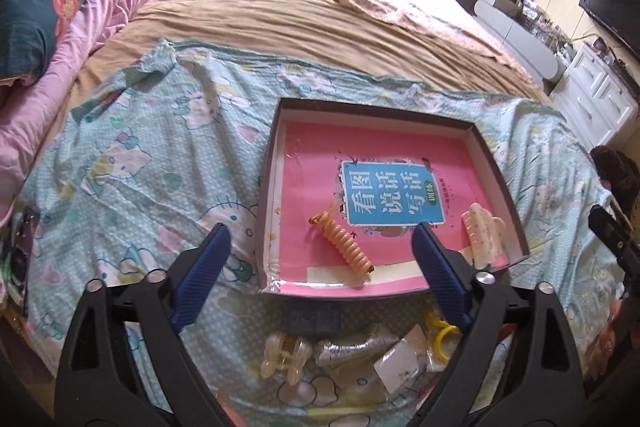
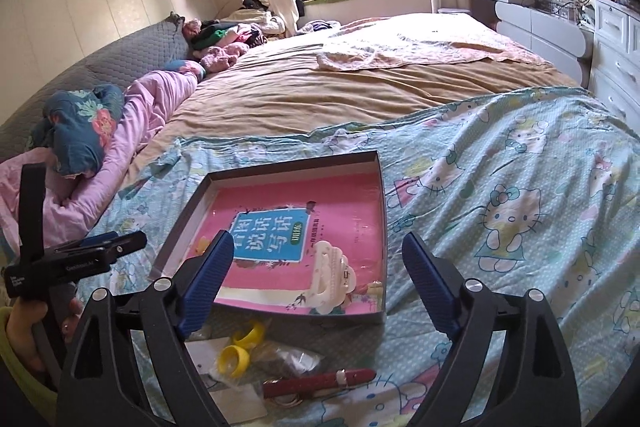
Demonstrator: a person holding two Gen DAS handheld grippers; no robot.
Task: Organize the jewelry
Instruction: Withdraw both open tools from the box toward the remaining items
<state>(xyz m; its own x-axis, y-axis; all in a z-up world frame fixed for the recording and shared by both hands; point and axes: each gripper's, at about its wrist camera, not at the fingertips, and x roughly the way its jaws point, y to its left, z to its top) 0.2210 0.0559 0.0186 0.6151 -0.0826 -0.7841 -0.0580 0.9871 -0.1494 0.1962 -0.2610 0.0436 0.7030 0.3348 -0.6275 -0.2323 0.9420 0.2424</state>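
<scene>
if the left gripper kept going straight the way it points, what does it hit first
Most likely the orange spiral hair tie on the pink book in the box, centred between the open left gripper fingers; depth is unclear.

- I count one tray [image 1: 502, 183].
- One spiral hair tie [image 1: 348, 251].
- Two claw clips [image 1: 482, 233] [image 1: 285, 357].
- Two yellow rings [image 2: 234, 359] [image 2: 250, 333].
- One red strap [image 2: 320, 383].

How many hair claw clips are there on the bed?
2. One cream claw clip lies inside the box, near its right corner. Another claw clip lies on the bedsheet in front of the box. Others may be hidden by the grippers.
</scene>
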